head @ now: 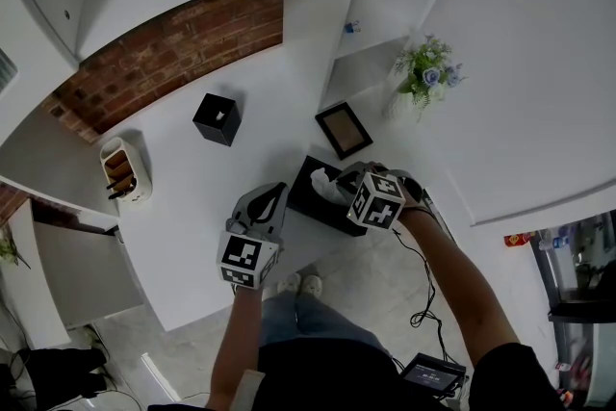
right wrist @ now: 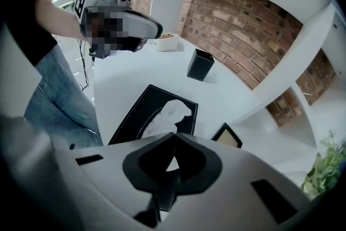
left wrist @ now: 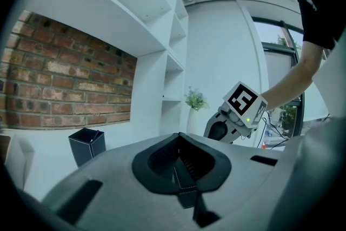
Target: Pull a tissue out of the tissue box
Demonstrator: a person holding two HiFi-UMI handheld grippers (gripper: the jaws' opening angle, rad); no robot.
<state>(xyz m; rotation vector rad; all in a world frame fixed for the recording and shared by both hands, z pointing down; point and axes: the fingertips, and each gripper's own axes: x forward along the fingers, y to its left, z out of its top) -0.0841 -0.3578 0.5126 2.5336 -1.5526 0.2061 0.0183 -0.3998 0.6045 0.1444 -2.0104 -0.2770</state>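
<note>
A black tissue box (head: pixel 304 197) (right wrist: pixel 132 116) lies near the front edge of the white counter (head: pixel 192 207). A white tissue (head: pixel 325 185) (right wrist: pixel 172 112) stands up out of its slot. My right gripper (head: pixel 339 181) (right wrist: pixel 173 136) points steeply down onto the tissue, and its jaws are shut on the tissue's top. My left gripper (head: pixel 277 193) (left wrist: pixel 179 137) hovers just left of the box with its jaws shut and nothing between them. It touches neither the box nor the tissue.
A small black square holder (head: pixel 218 118) (left wrist: pixel 86 146) (right wrist: pixel 200 65) stands further back. A framed picture (head: pixel 344 130) (right wrist: pixel 227 136) lies behind the box. A flower vase (head: pixel 423 77) sits on the right shelf, a white caddy (head: pixel 127 170) at the counter's left.
</note>
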